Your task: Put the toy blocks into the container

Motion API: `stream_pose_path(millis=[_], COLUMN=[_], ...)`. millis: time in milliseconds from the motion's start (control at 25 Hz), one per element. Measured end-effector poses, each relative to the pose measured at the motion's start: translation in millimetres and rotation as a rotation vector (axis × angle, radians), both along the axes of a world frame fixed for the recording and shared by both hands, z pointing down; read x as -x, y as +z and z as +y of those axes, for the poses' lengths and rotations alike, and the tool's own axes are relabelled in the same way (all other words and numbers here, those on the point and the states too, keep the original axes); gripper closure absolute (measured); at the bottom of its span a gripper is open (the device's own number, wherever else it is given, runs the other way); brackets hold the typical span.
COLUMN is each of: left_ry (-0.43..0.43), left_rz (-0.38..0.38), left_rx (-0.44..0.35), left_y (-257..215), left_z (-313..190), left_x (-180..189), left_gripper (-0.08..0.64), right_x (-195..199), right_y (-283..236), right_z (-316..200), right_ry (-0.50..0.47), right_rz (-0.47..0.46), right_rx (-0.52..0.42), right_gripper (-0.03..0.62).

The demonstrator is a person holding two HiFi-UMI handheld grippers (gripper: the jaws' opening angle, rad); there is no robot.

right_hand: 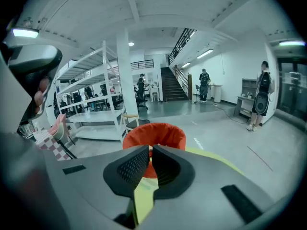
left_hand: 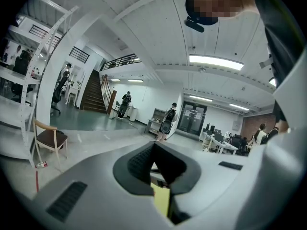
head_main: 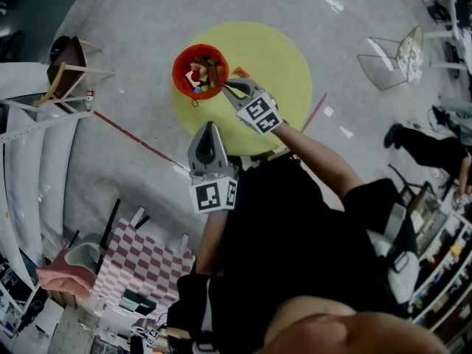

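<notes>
The round orange soft-walled container (head_main: 177, 68) stands on the round yellow desk (head_main: 284, 54). A heap of mixed-colour toy blocks (head_main: 200, 74) already lies inside it.

The right gripper (head_main: 230, 87) sits just beside the container's rim, pointing at it. Its jaws are only a thin slit apart, and nothing shows between them in the right gripper view (right_hand: 150, 150). The left gripper (head_main: 209, 128) hangs well back from the container, over the desk edge nearest the person. Its jaws are together at the tips and it holds nothing (left_hand: 154, 150).

**What could go wrong**
- The container looks light and soft, so a nudge from the right gripper so close to its wall could shove or tip it and spill the blocks.
- A small orange piece (head_main: 240, 71) lies on the desk just beside the container, close to the right gripper. With the jaws this narrow, a grab at it would likely push it away or pin it against the container wall instead of taking it.

**Hard to make out**
- The orange piece is too small to identify as a block with certainty.
- The right gripper and the person's arm cover part of the desk on the person's side of the container, so loose blocks may lie there unseen.
- The left gripper view looks over the room and shows no blocks and no container.
- How deep the heap goes cannot be told.
</notes>
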State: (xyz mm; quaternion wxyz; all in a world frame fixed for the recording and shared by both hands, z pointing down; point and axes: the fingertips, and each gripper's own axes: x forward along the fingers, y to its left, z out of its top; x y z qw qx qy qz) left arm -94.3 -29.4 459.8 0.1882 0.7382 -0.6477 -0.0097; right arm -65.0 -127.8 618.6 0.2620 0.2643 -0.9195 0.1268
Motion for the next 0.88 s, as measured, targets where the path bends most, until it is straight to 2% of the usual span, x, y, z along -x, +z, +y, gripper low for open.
stream_pose_path(millis=[80,240,560,680,800,880], left_ry=[-0.003,0.023,0.043,0.061,0.064,0.065], left_rz=[0.009,-0.015,0.008,-0.005,-0.004,-0.004], left_rx=[-0.001,0.003,0.009,0.014,0.019,0.022], left_y=[-0.7,6.5,8.7,10.9,12.9,14.3], left_z=[-0.8,0.3,-3.5,-2.0,-0.8,-0.1], left_x=[0.3,0.7,-6.0,-6.6,-4.2,-1.9], left_gripper=[0.575,0.575,0.575,0.575,0.575,0.575], right_x=[-12.8,-37.4,-84.2,-95.6,-102.4,-106.5], right_y=[5.3,35.8,133.6,161.1,182.7,194.7], right_z=[0.6,7.3,19.8,13.9,6.0,-0.7], right_ry=[0.030,0.077,0.160,0.192,0.210,0.219], right_rz=[-0.001,0.035,0.240,0.309,0.371,0.406], right_rx=[0.018,0.093,0.317,0.346,0.351,0.350], right_gripper=[0.590,0.594,0.594,0.592,0.492,0.479])
